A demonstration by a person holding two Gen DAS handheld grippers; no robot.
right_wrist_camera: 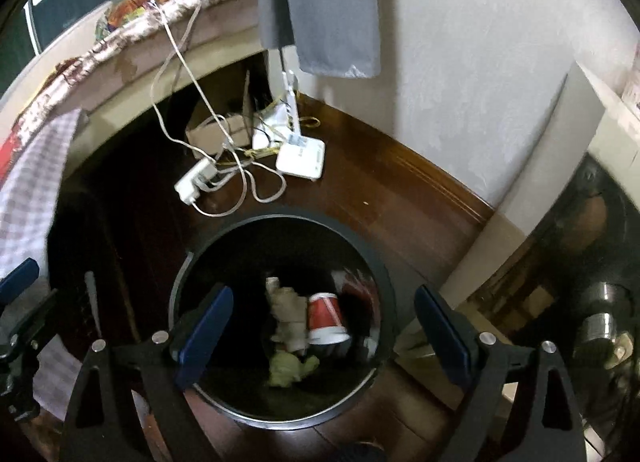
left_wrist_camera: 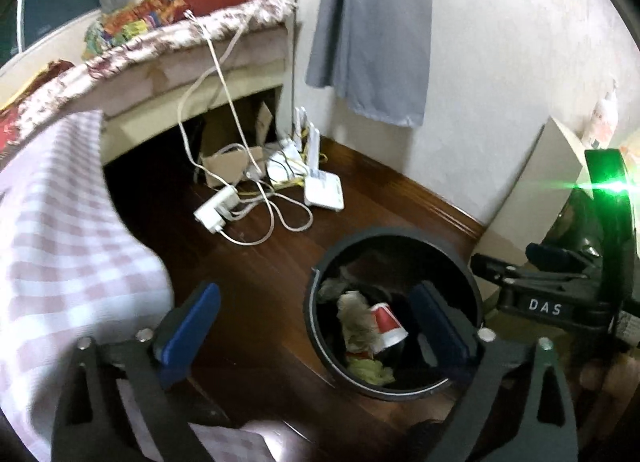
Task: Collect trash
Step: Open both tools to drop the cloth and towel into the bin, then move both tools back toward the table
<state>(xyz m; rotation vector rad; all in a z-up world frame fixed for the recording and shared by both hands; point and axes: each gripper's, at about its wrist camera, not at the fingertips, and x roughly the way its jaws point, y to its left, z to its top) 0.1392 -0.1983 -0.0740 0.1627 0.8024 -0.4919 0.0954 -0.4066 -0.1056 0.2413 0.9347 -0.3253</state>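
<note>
A round black trash bin (left_wrist_camera: 474,282) stands on the dark wood floor; it also shows in the right wrist view (right_wrist_camera: 384,274). Inside lie a red paper cup (left_wrist_camera: 386,320) (right_wrist_camera: 326,316), crumpled brownish paper (left_wrist_camera: 356,318) (right_wrist_camera: 288,314) and a yellow-green wad (left_wrist_camera: 368,370) (right_wrist_camera: 290,370). My left gripper (left_wrist_camera: 316,326) is open and empty, its right finger over the bin's rim. My right gripper (right_wrist_camera: 324,336) is open and empty, held above the bin's mouth. The right gripper's body shows at the right of the left wrist view (left_wrist_camera: 560,298).
A bed with a pink checked cloth (left_wrist_camera: 60,230) hangs at the left. A white power strip (left_wrist_camera: 216,208), tangled cables and a white router (left_wrist_camera: 324,190) lie on the floor beyond the bin. A grey cloth (left_wrist_camera: 368,30) hangs on the wall. A white cabinet (left_wrist_camera: 532,190) stands right.
</note>
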